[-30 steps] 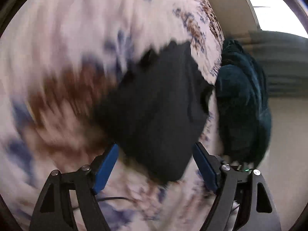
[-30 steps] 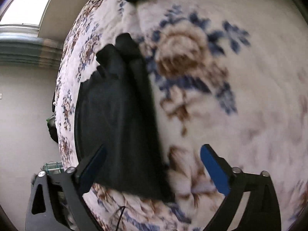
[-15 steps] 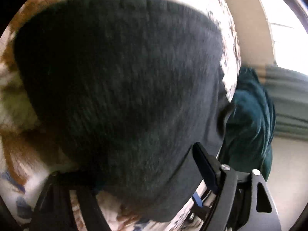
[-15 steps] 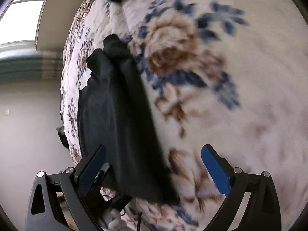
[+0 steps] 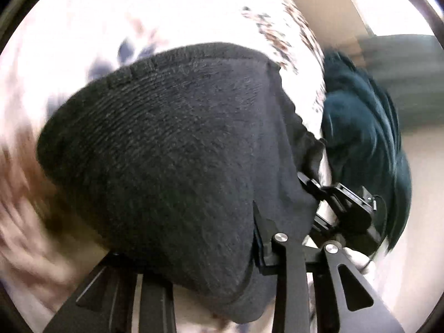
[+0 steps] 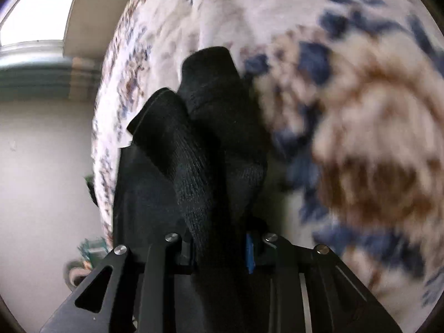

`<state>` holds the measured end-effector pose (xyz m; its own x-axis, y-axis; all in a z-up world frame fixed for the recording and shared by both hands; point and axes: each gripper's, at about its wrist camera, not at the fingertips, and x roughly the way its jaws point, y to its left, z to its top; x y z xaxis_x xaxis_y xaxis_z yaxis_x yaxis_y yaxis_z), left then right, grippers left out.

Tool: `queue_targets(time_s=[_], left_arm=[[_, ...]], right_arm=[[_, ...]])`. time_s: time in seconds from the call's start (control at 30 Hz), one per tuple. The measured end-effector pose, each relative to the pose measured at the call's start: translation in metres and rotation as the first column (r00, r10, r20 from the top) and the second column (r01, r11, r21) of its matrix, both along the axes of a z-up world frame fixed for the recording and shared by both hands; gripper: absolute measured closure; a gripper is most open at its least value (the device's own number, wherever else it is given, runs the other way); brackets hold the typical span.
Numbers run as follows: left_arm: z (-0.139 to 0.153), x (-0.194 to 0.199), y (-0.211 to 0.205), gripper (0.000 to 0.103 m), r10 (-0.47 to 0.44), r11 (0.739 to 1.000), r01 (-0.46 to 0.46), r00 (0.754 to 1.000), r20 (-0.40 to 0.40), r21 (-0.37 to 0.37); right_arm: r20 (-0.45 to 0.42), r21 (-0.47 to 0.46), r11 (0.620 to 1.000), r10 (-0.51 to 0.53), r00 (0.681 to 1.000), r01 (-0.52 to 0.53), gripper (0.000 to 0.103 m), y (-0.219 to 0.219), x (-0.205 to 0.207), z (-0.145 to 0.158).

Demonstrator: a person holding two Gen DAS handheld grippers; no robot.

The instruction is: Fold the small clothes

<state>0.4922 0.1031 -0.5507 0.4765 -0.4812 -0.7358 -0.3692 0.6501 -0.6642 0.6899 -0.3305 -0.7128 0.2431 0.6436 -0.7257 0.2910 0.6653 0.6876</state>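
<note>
A black knit garment [image 5: 177, 149] lies on a floral blanket [image 5: 138, 19]. In the left wrist view it fills the middle and drapes over my left gripper [image 5: 194, 252], whose jaws are closed in on its near edge. In the right wrist view the same black garment [image 6: 216, 149] bunches up between the jaws of my right gripper [image 6: 219, 249], which is shut on its near end. The other gripper [image 5: 344, 208] shows at the garment's right edge in the left wrist view.
A dark teal fleece cloth [image 5: 366, 144] lies at the blanket's right edge in the left wrist view. The white blanket with brown and blue flowers [image 6: 347, 127] spreads to the right. A pale wall [image 6: 44, 166] and a window [image 6: 36, 8] stand to the left.
Both grippers moved in onto the black garment and closed: one second ago both were open above it, now each is shut on an edge of it.
</note>
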Motion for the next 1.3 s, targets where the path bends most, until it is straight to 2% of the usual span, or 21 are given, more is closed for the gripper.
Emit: queue_targets(time_s=[0.07,0.17,0.23,0.27,0.33,0.4,0.47,0.53,0.57,0.6,0.67,0.8,0.93,0.97,1.0,1.07,1.13,1.17,1.23,1.3], left_arm=[[0.013,-0.002,0.014,0.075,-0.094,0.994,0.093,0.996,0.01,0.055],[0.032,0.007,0.043,0.075,-0.231,0.964,0.226,0.973,0.02,0.141],[0.03,0.02,0.065,0.074,-0.317,0.942,0.314,0.948,0.014,0.117],[0.022,0.035,0.075,0.068,-0.359,0.928,0.359,0.933,-0.015,0.099],[0.008,0.048,0.083,0.061,-0.393,0.914,0.397,0.917,-0.065,0.08],[0.001,0.05,0.09,0.048,-0.381,0.916,0.392,0.917,-0.118,0.086],[0.011,0.035,0.092,0.047,-0.356,0.922,0.366,0.93,-0.096,0.125],[0.023,0.018,0.09,0.041,-0.322,0.916,0.338,0.941,-0.105,0.216],[0.029,0.008,0.087,0.041,-0.308,0.909,0.324,0.946,-0.102,0.261],[0.036,-0.007,0.085,0.041,-0.274,0.893,0.293,0.956,-0.106,0.341],[0.044,-0.035,0.083,0.041,-0.21,0.88,0.231,0.973,-0.097,0.416],[0.041,-0.082,0.085,0.041,-0.083,0.901,0.13,0.988,-0.129,0.415],[0.027,-0.112,0.094,0.041,-0.03,0.908,0.101,0.984,-0.176,0.407],[0.021,-0.116,0.094,0.041,-0.026,0.913,0.103,0.98,-0.198,0.394],[0.015,-0.121,0.096,0.041,-0.02,0.919,0.105,0.975,-0.221,0.381],[0.004,-0.129,0.098,0.041,-0.026,0.928,0.119,0.965,-0.259,0.352],[-0.004,-0.132,0.102,0.041,-0.037,0.925,0.137,0.961,-0.274,0.354],[-0.009,-0.133,0.103,0.041,-0.044,0.923,0.147,0.958,-0.282,0.356],[-0.02,-0.13,0.102,0.038,-0.07,0.921,0.177,0.951,-0.3,0.346],[-0.024,-0.127,0.1,0.033,-0.077,0.919,0.185,0.95,-0.302,0.348]], right_arm=[[-0.01,0.045,0.997,-0.063,0.998,0.063,0.079,-0.003,-0.024,0.004],[-0.023,0.084,0.988,-0.126,0.992,0.127,0.082,0.001,-0.071,0.016],[-0.062,0.118,0.979,-0.158,0.986,0.164,0.083,0.017,-0.123,0.027],[-0.098,0.135,0.974,-0.168,0.981,0.18,0.084,0.029,-0.151,0.03],[-0.152,0.143,0.971,-0.167,0.974,0.189,0.083,0.049,-0.181,0.03],[-0.219,0.129,0.979,-0.13,0.967,0.161,0.078,0.066,-0.195,0.024],[-0.245,0.085,0.989,-0.096,0.965,0.12,0.07,0.065,-0.196,0.026],[-0.229,0.048,0.992,-0.104,0.968,0.118,0.066,0.05,-0.193,0.041],[-0.212,0.021,0.993,-0.112,0.971,0.119,0.057,0.043,-0.19,0.049],[-0.19,-0.024,0.992,-0.124,0.974,0.121,0.05,0.03,-0.187,0.058],[-0.137,-0.086,0.987,-0.146,0.98,0.135,0.05,0.011,-0.176,0.076],[-0.105,-0.09,0.993,-0.088,0.991,0.079,0.05,0.006,-0.138,0.085],[-0.112,-0.159,0.987,-0.017,0.994,-0.001,0.05,0.013,-0.12,0.07],[-0.12,-0.176,0.984,-0.001,0.993,-0.02,0.062,0.019,-0.119,0.064],[-0.109,-0.205,0.978,0.009,0.994,-0.031,0.096,0.028,-0.12,0.064],[-0.077,-0.266,0.961,0.055,0.996,-0.074,0.096,0.037,-0.127,0.073],[-0.045,-0.381,0.917,0.107,0.993,-0.116,0.096,0.038,-0.141,0.086],[-0.055,-0.395,0.91,0.112,0.992,-0.125,0.096,0.034,-0.143,0.085],[-0.127,-0.377,0.907,0.15,0.981,-0.187,0.096,0.027,-0.15,0.076],[-0.197,-0.39,0.888,0.178,0.964,-0.244,0.096,0.024,-0.145,0.072]])
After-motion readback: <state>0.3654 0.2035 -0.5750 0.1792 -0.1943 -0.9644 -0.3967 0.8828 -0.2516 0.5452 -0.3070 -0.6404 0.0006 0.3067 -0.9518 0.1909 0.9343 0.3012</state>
